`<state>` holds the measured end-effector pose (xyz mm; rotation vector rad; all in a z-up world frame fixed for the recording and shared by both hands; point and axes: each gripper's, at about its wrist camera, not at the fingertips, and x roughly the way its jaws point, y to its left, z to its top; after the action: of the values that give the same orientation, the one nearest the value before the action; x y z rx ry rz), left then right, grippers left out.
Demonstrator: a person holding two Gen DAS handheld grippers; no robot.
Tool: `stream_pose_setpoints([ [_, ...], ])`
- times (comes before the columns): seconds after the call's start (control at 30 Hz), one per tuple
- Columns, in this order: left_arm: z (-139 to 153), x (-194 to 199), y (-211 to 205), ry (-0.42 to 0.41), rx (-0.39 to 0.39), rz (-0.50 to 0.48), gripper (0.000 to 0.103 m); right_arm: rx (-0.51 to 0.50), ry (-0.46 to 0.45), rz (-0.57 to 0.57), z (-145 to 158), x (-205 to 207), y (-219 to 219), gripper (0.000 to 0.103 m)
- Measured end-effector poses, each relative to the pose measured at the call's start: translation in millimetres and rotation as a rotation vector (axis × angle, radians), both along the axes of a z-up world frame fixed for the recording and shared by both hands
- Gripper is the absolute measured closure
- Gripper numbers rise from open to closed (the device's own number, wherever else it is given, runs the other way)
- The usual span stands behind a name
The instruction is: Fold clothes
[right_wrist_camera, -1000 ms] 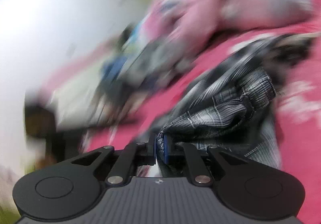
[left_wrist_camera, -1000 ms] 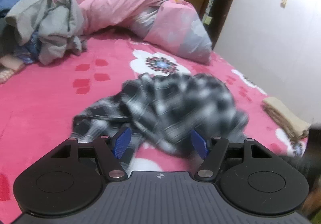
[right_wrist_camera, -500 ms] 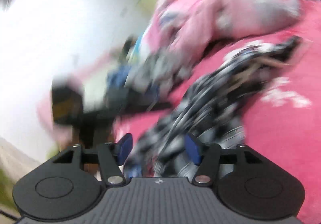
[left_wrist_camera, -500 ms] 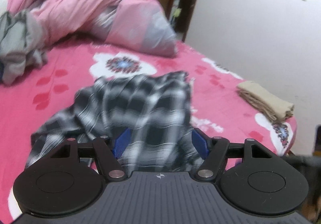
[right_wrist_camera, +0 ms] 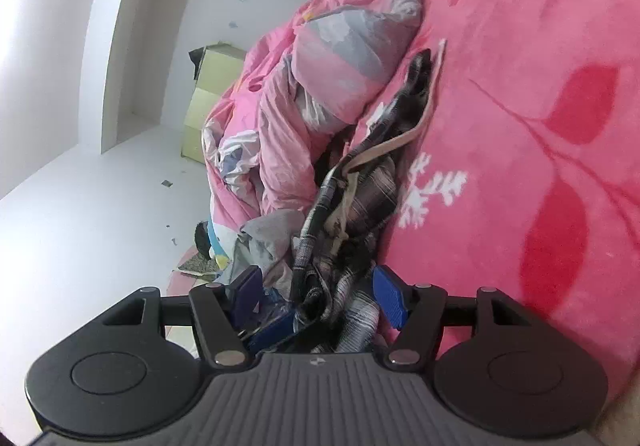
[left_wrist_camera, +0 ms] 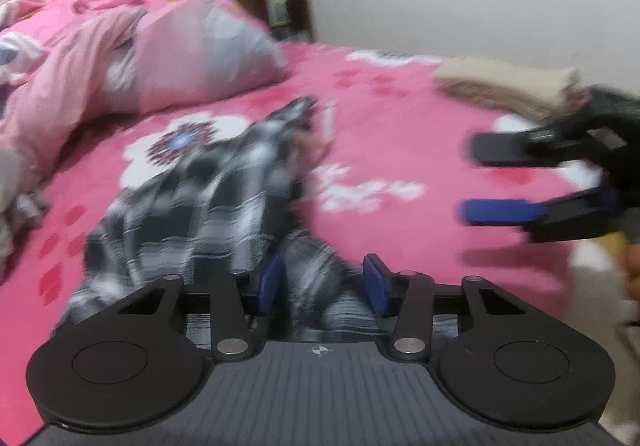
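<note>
Left tool [left_wrist_camera: 323, 288] is closing, its blue pads on either side of a bunched fold of the plaid shirt [left_wrist_camera: 208, 202], with a gap still showing on the right pad's side, so nothing is gripped. Right tool [right_wrist_camera: 316, 294] stands released, jaws wide, with the shirt's near edge lying between its pads but untouched by them. In the left wrist view the right tool [left_wrist_camera: 476, 178] comes in from the bed's right edge, turned on its side above bare pink bedspread [left_wrist_camera: 400, 134].

Open room lies on the right half of the bed, between the shirt and the right edge. A folded beige garment [left_wrist_camera: 508, 86] sits near the far right corner. Along the far edge a pink quilt [left_wrist_camera: 120, 58] is heaped, crowding the left side; grey clothes [right_wrist_camera: 264, 234] lie bunched near the shirt.

The shirt lies crumpled in a long ridge from the near edge toward the middle of the bed, black, grey and white checks, a pale inner band [right_wrist_camera: 400, 142] turned outward. It is blurred in the left wrist view.
</note>
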<state>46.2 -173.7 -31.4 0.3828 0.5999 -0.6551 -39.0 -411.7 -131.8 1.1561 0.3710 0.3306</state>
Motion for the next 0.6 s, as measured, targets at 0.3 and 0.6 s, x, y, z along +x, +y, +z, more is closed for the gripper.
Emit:
stream_pose_setpoints([
  [0.3, 11.1, 8.9, 20.4, -0.024, -0.077, 0.065, 0.091, -0.012, -0.01, -0.02, 1.8, -4.1, -1.5, 0.046],
  [0.6, 67.5, -4.3, 142.5, -0.06, -0.432, 0.344, 0.094, -0.099, -0.077, 0.033, 39.2, 34.1, 6.2, 0.049],
])
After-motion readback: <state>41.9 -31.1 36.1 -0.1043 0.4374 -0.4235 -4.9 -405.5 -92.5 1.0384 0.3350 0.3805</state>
